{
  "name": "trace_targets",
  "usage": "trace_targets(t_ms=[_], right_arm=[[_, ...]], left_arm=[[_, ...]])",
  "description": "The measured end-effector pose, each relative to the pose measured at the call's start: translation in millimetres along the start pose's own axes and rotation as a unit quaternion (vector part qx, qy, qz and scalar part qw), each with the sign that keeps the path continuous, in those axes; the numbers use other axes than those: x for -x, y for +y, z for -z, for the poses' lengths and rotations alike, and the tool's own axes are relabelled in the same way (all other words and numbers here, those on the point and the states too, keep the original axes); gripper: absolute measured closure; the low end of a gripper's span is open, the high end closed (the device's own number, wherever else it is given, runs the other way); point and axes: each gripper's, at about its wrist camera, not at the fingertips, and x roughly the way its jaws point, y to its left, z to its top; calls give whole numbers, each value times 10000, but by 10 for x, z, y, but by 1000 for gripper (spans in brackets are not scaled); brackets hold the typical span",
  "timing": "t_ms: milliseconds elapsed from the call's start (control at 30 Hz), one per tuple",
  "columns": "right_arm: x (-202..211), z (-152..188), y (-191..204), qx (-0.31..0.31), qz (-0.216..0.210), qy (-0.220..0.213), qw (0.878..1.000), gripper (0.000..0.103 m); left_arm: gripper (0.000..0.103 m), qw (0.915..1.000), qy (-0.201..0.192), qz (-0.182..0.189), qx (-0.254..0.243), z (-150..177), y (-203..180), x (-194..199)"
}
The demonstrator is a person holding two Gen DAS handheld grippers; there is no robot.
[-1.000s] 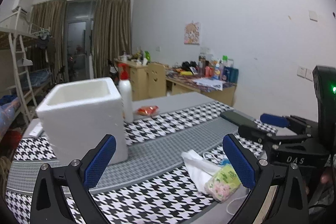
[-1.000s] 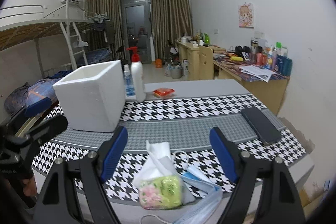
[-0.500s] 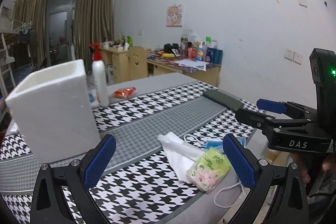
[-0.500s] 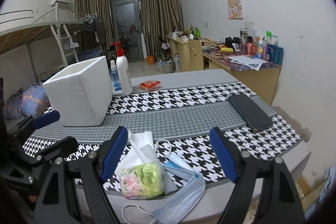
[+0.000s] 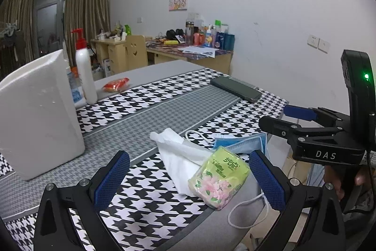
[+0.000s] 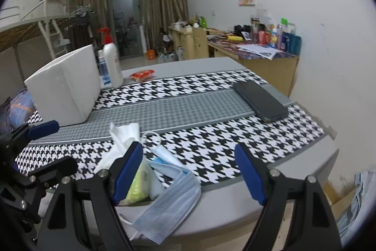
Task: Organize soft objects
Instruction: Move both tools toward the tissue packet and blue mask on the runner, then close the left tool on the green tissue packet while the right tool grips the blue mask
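Note:
A green tissue pack [image 5: 219, 177] lies near the table's front edge, partly on a white tissue [image 5: 178, 154] and next to a blue face mask [image 5: 244, 145]. My left gripper [image 5: 188, 178] is open, its blue pads either side of the pack, short of it. My right gripper [image 6: 188, 171] is open above the mask [image 6: 169, 201]; its left finger hides part of the pack [image 6: 138, 185]. The white tissue [image 6: 122, 140] lies behind. A white foam box [image 5: 35, 114] stands at the left, also in the right wrist view [image 6: 65, 88].
A dark phone [image 6: 259, 100] lies at the right on the houndstooth cloth [image 6: 206, 145]. A pump bottle [image 6: 112, 62] and an orange packet [image 6: 142, 74] sit behind the box. The table edge [image 6: 270, 182] is close in front. A cluttered desk [image 6: 258, 48] stands by the wall.
Both grippers have moved closer to the pile. The left swung right so the pack sits between its pads. The right shifted so its left finger covers the pack. Both stayed open.

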Motion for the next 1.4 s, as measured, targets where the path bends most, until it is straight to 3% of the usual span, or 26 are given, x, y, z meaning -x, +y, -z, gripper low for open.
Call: trace_targets(t_ms=[700, 1033, 1400], right_arm=[[-209, 208, -181, -57, 36, 445, 9990, 24], [-250, 250, -202, -105, -104, 530, 9985, 24], [-258, 293, -202, -53, -139, 619, 9980, 24]], left_arm=[[2, 9945, 824, 524, -377, 127, -230, -464], [26, 9897, 1183, 508, -618, 194, -288, -661], [42, 9882, 1260, 625, -607, 218, -300, -663]])
